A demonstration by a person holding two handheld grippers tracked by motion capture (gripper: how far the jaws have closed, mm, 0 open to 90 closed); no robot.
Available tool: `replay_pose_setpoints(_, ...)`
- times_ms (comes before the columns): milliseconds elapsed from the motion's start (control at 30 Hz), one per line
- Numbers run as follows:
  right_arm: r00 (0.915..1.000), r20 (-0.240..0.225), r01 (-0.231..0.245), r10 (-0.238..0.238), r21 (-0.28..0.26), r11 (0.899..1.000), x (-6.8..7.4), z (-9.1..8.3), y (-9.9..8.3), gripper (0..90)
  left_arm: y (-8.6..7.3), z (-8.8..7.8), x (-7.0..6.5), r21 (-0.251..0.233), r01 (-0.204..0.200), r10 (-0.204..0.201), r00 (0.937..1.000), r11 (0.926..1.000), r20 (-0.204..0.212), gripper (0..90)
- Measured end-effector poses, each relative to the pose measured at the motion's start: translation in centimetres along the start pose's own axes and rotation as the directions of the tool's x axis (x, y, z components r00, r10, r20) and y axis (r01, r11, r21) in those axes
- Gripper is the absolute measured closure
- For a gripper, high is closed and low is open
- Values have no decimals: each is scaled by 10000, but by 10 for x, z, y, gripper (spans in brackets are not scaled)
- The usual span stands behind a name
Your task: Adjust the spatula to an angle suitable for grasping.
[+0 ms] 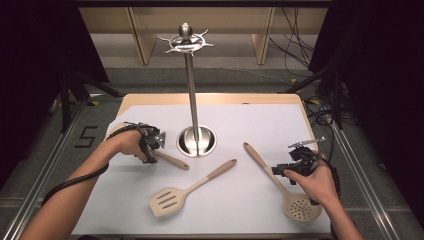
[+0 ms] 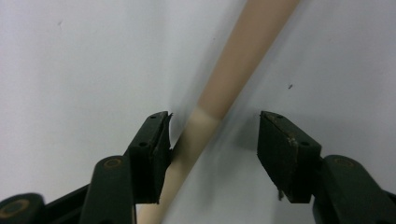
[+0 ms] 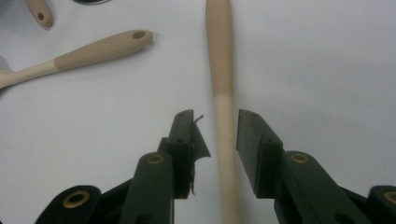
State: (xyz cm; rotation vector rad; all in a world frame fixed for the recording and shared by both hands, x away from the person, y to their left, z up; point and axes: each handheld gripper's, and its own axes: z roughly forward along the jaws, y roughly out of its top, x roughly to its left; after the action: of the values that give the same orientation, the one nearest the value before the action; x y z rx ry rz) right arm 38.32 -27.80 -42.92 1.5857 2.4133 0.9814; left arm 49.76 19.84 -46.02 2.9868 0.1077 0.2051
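Three beige-handled utensils lie on the white table (image 1: 240, 125). My left gripper (image 1: 159, 141) stands open, low over one utensil's handle (image 1: 175, 161). In the left gripper view that handle (image 2: 238, 60) runs diagonally between the jaws of my left gripper (image 2: 215, 119), close against the left jaw and clear of the right. My right gripper (image 1: 282, 170) is open astride the skimmer's handle (image 1: 257, 157), with the perforated head (image 1: 301, 207) near the front edge. In the right gripper view a gap shows on both sides of the handle (image 3: 219, 56) inside my right gripper (image 3: 215, 116).
A slotted spatula (image 1: 167, 200) lies in the middle front, its handle (image 3: 93, 51) pointing toward a tall steel hanging stand (image 1: 192, 100) with a round base (image 1: 197, 141) and hooks on top. Cables and frame legs surround the table.
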Motion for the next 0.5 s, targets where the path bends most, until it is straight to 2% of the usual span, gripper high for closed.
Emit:
replay_pose_setpoints(100,10000,-6,-3,3,5,10000,0,0,0,677,1,0,2,32,226,-226,9997,9997,61,482)
replay_pose_setpoints(133,10000,-7,-2,2,-5,10000,0,0,0,677,2,-2,3,165,402,-399,9990,9991,-220,554)
replay_pose_setpoints(167,10000,-7,-2,2,-5,10000,0,0,0,677,2,-2,3,165,402,-399,9990,9991,-220,606)
replay_pose_setpoints(200,10000,60,30,-31,168,9999,0,-2,1,677,3,-2,4,186,655,-651,9976,9977,-227,606)
replay_pose_setpoints(233,10000,-16,4,-4,-35,10000,0,-1,0,677,3,-1,4,237,564,-559,9981,9981,-251,604)
replay_pose_setpoints(300,10000,44,39,-39,120,9999,0,-3,0,677,7,-2,2,546,442,-422,9984,9975,-366,615)
replay_pose_setpoints(333,10000,44,39,-39,120,9999,0,-3,0,677,7,-2,2,546,442,-422,9984,9975,-366,620)
replay_pose_setpoints(367,10000,-33,-54,54,-116,9999,0,-1,-1,676,9,-2,0,669,457,-432,9983,9967,-397,623)
replay_pose_setpoints(400,10000,63,-28,27,153,9999,0,-3,0,677,10,-2,-2,847,438,-402,9982,9954,-436,627)
replay_pose_setpoints(500,10000,-19,-49,49,-56,10000,0,-2,-1,677,11,-4,-4,1084,568,-539,9981,9925,-293,640)
